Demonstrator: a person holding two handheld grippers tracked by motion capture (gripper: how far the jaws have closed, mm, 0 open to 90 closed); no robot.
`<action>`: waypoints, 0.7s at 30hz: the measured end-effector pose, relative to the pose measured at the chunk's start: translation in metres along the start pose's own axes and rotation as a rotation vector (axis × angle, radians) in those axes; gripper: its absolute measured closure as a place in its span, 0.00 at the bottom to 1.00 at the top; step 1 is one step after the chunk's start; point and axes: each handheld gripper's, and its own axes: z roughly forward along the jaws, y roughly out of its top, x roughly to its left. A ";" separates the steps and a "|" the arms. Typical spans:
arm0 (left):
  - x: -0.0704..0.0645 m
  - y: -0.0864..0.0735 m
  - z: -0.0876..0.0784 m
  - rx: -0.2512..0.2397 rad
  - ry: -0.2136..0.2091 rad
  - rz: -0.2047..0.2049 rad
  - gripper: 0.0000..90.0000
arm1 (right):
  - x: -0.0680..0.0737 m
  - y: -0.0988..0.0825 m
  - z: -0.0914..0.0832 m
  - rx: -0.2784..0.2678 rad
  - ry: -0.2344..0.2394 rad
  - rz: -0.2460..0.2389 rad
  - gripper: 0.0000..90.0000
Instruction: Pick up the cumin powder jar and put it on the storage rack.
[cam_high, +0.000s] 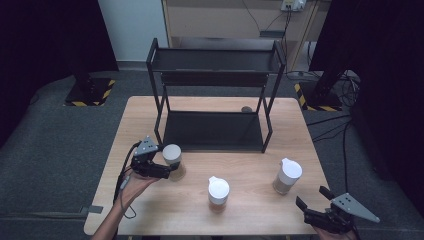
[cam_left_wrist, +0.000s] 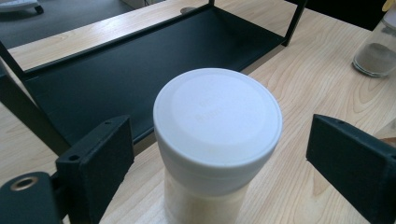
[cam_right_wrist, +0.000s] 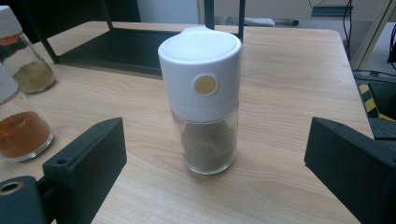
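We see the left hand-held gripper (cam_high: 167, 169) with its jaws spread either side of a white-lidded jar (cam_high: 173, 161), apparently not touching it, at the worktop's (cam_high: 250, 210) left front beside the black rack (cam_high: 214, 131). The right hand-held gripper (cam_high: 315, 197) rests spread, facing another jar (cam_right_wrist: 201, 100).

Pale wooden table (cam_high: 150, 115) — smooth, light grain, satin sheen. Two-tier black metal rack (cam_high: 215, 131) — matt, thin square bars, flat sheet shelves. Clear glass jar with flat white plastic lid (cam_left_wrist: 217, 119): lid smooth, matt. Clear glass shaker with white plastic flip cap (cam_right_wrist: 201, 60): glass glossy, cap faintly shiny. Left gripper (cam_left_wrist: 219, 168), right gripper (cam_right_wrist: 215, 168): matt black plastic jaws, slightly grainy.
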 end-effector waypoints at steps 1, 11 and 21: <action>0.000 0.000 0.001 0.001 -0.002 0.003 0.08 | 0.000 0.000 0.000 0.000 0.000 0.000 0.06; 0.006 -0.004 0.013 -0.016 -0.014 0.005 0.21 | 0.000 0.000 0.000 0.000 0.002 0.003 0.06; 0.013 -0.017 0.016 -0.071 -0.032 -0.003 0.36 | 0.000 -0.001 0.000 -0.002 0.002 0.002 0.06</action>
